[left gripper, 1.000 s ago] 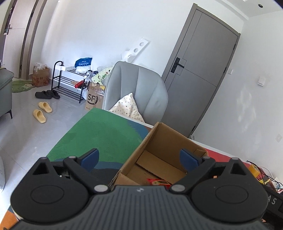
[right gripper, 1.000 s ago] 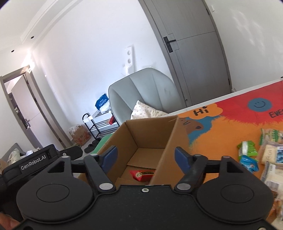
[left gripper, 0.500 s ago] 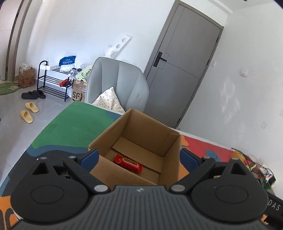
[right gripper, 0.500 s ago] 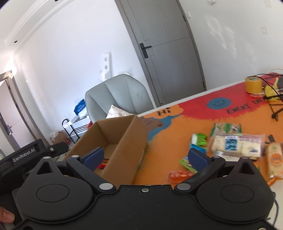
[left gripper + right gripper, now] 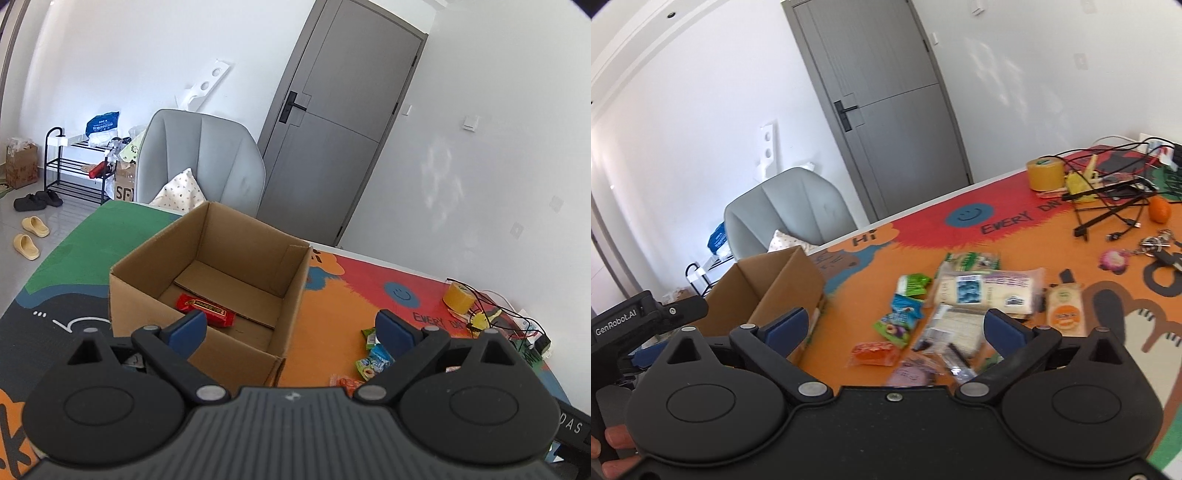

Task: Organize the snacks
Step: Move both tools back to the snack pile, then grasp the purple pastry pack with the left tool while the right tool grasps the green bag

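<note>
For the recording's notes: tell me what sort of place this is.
Most likely a room in a home. A grey armchair with a cushion stands by a grey door, and a shoe rack with slippers sits on the tiled floor.

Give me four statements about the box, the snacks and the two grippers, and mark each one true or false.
1. A red snack bar lies inside the cardboard box. True.
2. The right gripper holds a packet. False: its jaws are open and empty.
3. The box stands on a bare wooden table. False: it stands on a colourful mat.
4. Loose snack packets lie on the mat outside the box. True.
</note>
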`<state>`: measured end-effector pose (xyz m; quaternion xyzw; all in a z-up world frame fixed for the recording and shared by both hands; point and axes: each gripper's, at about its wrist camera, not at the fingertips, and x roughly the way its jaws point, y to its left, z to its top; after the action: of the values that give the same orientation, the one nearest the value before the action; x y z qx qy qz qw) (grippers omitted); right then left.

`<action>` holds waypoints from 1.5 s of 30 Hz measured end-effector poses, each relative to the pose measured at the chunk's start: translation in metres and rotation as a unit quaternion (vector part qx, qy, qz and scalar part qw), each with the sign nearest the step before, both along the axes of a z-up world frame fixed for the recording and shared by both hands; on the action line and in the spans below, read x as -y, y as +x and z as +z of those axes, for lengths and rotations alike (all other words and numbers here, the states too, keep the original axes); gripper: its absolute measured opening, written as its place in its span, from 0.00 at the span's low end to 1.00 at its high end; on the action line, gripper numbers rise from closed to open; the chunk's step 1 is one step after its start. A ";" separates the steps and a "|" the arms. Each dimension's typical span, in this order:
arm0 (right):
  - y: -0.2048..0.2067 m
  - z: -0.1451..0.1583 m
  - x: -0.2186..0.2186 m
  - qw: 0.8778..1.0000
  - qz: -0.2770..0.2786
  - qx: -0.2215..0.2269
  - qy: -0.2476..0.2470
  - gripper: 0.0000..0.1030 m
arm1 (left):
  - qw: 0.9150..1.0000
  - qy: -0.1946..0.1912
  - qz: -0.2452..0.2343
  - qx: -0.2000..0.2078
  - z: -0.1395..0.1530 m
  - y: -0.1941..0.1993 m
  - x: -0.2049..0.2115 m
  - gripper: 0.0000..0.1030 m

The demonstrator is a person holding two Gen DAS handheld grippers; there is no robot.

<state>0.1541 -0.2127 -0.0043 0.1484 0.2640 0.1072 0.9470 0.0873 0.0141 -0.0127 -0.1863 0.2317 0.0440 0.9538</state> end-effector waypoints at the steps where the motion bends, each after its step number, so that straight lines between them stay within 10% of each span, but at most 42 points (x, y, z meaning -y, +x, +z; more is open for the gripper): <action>1: -0.003 0.000 0.006 1.000 -0.005 0.002 -0.002 1.00 | 1.000 -0.001 -0.003 -0.002 -0.001 0.001 0.002 0.94; 29: -0.009 -0.034 0.085 0.998 -0.058 -0.028 -0.010 0.99 | 0.995 0.014 -0.098 -0.030 -0.042 0.016 0.087 0.93; 45: 0.011 -0.070 0.076 0.996 -0.024 -0.073 0.047 0.65 | 0.992 0.019 -0.102 -0.078 -0.085 0.040 0.110 0.81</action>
<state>0.1651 -0.2886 -0.0747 0.2066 0.3231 0.0856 0.9196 0.1271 -0.0963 -0.0982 -0.1398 0.3220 -0.0346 0.9357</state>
